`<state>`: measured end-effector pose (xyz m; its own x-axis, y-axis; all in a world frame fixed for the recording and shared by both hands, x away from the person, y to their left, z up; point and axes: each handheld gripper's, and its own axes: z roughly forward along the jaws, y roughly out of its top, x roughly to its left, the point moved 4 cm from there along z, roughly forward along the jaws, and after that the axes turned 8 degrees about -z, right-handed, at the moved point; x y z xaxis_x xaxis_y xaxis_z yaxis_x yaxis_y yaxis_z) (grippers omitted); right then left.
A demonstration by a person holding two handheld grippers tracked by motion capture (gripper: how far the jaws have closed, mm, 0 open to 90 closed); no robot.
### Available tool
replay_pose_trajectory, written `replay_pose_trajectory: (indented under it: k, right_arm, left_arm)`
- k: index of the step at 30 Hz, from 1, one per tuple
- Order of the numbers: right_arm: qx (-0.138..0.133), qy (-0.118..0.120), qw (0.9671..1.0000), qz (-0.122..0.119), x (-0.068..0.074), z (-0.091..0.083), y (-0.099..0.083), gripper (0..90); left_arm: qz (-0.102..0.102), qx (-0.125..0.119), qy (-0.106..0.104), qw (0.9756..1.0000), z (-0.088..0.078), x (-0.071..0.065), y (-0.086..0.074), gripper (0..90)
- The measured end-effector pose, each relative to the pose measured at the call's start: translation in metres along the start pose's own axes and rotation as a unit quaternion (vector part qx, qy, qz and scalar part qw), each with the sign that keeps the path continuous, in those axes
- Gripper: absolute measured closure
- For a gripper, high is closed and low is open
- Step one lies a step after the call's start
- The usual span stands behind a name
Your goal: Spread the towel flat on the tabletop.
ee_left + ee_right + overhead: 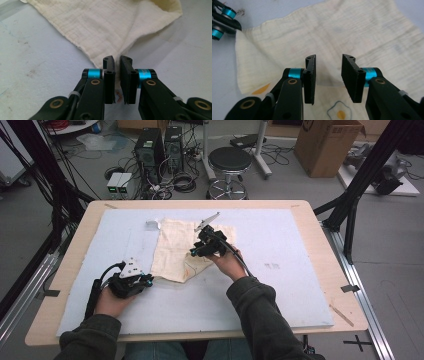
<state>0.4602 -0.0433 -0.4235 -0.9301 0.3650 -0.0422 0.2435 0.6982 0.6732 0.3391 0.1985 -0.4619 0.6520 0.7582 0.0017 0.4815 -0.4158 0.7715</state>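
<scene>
The cream cloth [180,251] lies partly folded at the centre of the pale surface [280,285]; the left gripper [117,65], at the lower left of the high view, pinches the cloth's near corner between almost closed jaws; the right gripper [328,67] hovers over the cloth's folded part at mid-frame, jaws parted and empty.

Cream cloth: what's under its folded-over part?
A lower layer of the cream cloth printed with a fried egg, lying on the pale blue mat. Further print is covered.
</scene>
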Motion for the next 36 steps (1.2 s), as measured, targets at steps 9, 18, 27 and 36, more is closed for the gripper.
replay_pose_trajectory:
  k: [9, 18, 27, 36]
  right_arm:
    - [0.077, 0.003, 0.9970, -0.010, 0.002, 0.029, -0.013, 68.0]
    - [0.076, 0.018, 0.9968, -0.014, 0.002, 0.022, -0.014, 85.3]
    - [0.056, 0.029, 0.9980, -0.006, 0.001, -0.031, -0.035, 85.2]
    - [0.057, 0.033, 0.9978, -0.011, 0.019, -0.071, -0.071, 85.3]
  left_arm:
    - [0.000, -0.002, -0.001, 1.0000, 0.000, 0.001, 0.000, 81.6]
    - [0.001, -0.003, -0.005, 1.0000, -0.001, -0.002, 0.001, 83.3]
    - [0.014, -0.003, -0.017, 0.9998, -0.001, -0.013, 0.004, 86.1]
    - [0.030, 0.001, -0.021, 0.9993, 0.001, -0.028, 0.007, 86.2]
